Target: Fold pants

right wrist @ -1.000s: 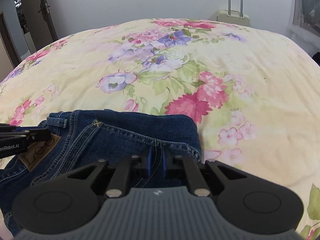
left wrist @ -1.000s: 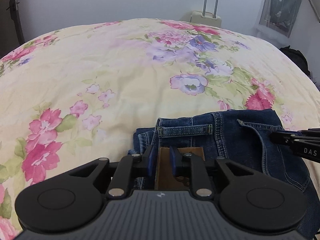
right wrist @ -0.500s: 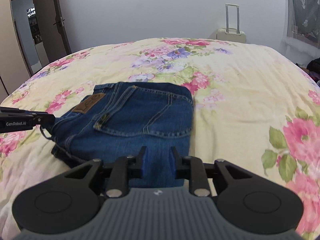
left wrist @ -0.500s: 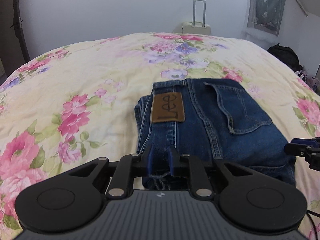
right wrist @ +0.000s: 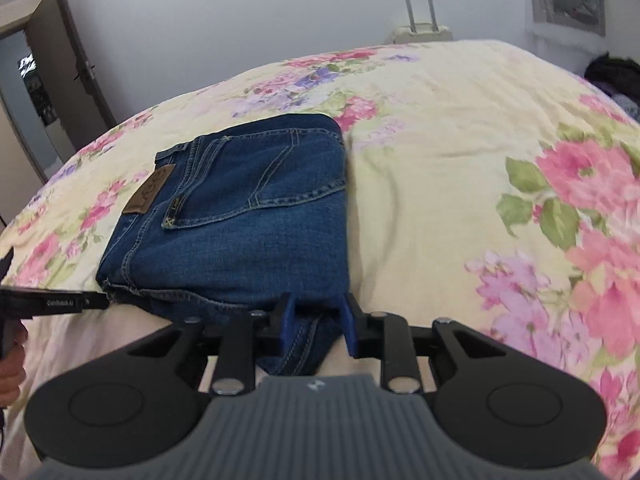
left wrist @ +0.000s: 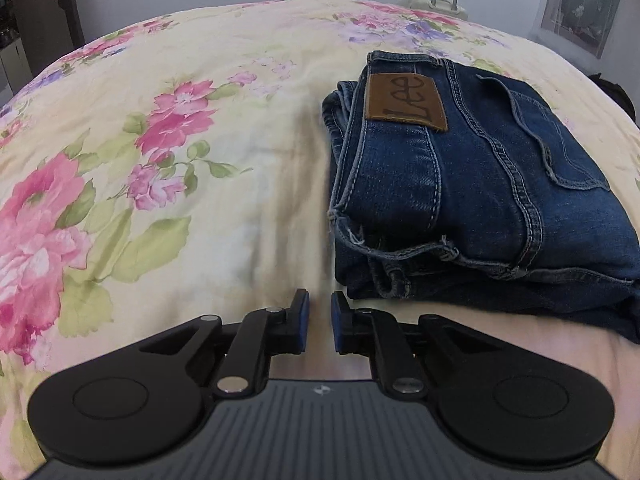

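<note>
Blue jeans (left wrist: 472, 184) lie folded into a compact stack on the floral bed, brown Lee patch (left wrist: 404, 100) facing up. In the right wrist view the jeans (right wrist: 240, 216) lie ahead and left. My left gripper (left wrist: 319, 322) is slightly open and empty, just left of the stack's near corner. My right gripper (right wrist: 318, 326) is open, its blue pads on either side of the stack's near edge, not clamped. The left gripper's tip (right wrist: 60, 303) shows at the left edge of the right wrist view.
The floral bedspread (left wrist: 160, 160) stretches wide to the left and beyond the jeans. A pale suitcase (right wrist: 420, 32) stands past the bed's far edge by the wall. A doorway (right wrist: 36, 92) is at the far left. Dark items (right wrist: 612, 72) lie at the far right.
Both grippers have pulled back and let go of the jeans. The left one shifted left off the stack; the right one opened wider at the near edge.
</note>
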A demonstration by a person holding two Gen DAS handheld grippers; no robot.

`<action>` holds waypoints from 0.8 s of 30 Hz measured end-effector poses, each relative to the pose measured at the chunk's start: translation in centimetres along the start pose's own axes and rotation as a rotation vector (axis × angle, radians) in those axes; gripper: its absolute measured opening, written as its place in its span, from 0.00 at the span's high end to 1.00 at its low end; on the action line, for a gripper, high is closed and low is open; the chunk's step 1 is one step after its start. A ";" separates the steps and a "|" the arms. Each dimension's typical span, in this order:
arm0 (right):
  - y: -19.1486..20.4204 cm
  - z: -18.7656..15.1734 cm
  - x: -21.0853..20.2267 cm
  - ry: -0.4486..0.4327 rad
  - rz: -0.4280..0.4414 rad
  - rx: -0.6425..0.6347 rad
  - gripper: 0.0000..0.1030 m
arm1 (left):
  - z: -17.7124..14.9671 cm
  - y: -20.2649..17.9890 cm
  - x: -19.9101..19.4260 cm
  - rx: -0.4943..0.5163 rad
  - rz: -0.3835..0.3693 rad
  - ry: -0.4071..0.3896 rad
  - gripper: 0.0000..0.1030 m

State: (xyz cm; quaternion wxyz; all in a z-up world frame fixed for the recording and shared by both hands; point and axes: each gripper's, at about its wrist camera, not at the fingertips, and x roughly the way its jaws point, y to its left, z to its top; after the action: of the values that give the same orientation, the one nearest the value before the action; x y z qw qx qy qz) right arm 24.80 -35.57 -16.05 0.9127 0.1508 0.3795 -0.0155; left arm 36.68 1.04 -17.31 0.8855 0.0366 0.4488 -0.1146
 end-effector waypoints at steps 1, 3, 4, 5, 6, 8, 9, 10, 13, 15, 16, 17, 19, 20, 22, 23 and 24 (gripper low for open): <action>-0.4 -0.3 0.0 0.013 0.004 0.033 0.68 | 0.1 0.1 -0.3 -0.008 -0.001 -0.009 0.86; -0.7 -0.8 0.4 0.035 0.010 0.070 0.60 | 0.4 0.2 -1.3 -0.022 0.004 -0.029 0.86; -0.6 -1.0 0.6 0.045 0.009 0.079 0.60 | 0.6 0.3 -2.0 -0.028 -0.001 -0.048 0.86; -0.5 -1.2 0.7 0.051 0.016 0.088 0.57 | 0.9 0.3 -2.7 -0.032 -0.005 -0.064 0.86; -0.3 -1.4 0.8 0.057 0.025 0.094 0.57 | 1.2 0.4 -3.4 -0.035 -0.002 -0.080 0.86; 0.3 -1.8 1.2 0.070 -0.009 0.058 0.66 | 1.7 0.4 -4.8 -0.044 0.001 -0.119 0.86; 0.5 -2.0 1.4 0.072 -0.026 0.036 0.74 | 2.0 0.3 -5.4 -0.049 -0.002 -0.140 0.86; 0.6 -2.3 1.5 0.071 -0.026 0.018 0.79 | 2.4 0.2 -6.0 -0.050 -0.011 -0.165 0.86; 1.6 -2.6 1.2 0.067 -0.043 -0.084 0.95 | 3.5 -1.1 -6.9 -0.016 -0.038 -0.219 0.86; 2.7 -2.9 1.2 0.062 -0.080 -0.195 0.97 | 4.2 -2.5 -6.4 0.041 -0.027 -0.225 0.85; 3.1 -3.1 1.2 0.061 -0.096 -0.234 0.97 | 4.5 -3.2 -5.6 0.075 -0.009 -0.205 0.85; 3.4 -3.3 1.3 0.062 -0.110 -0.262 0.98 | 4.7 -3.7 -4.4 0.101 0.004 -0.165 0.85; 3.6 -3.5 1.5 0.068 -0.142 -0.321 0.99 | 4.7 -4.0 -1.5 0.121 0.039 -0.082 0.85; 3.7 -3.7 1.6 0.073 -0.152 -0.345 0.99 | 4.6 -4.0 -0.2 0.138 0.055 -0.043 0.85; 3.8 -4.2 2.0 0.085 -0.168 -0.391 0.99 | 4.2 -3.9 1.4 0.151 0.062 -0.012 0.85; 3.8 -4.3 2.1 0.090 -0.169 -0.402 0.99 | 4.1 -3.8 1.8 0.157 0.061 -0.002 0.85; 3.6 -4.4 2.3 0.094 -0.166 -0.400 0.99 | 4.0 -3.7 2.2 0.162 0.062 0.003 0.85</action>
State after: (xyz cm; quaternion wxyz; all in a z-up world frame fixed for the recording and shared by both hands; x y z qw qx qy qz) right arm 23.89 -30.62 -19.63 0.9014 -0.0645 0.4281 -0.0082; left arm 40.20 -3.60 -16.51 0.8821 0.1222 0.4381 -0.1227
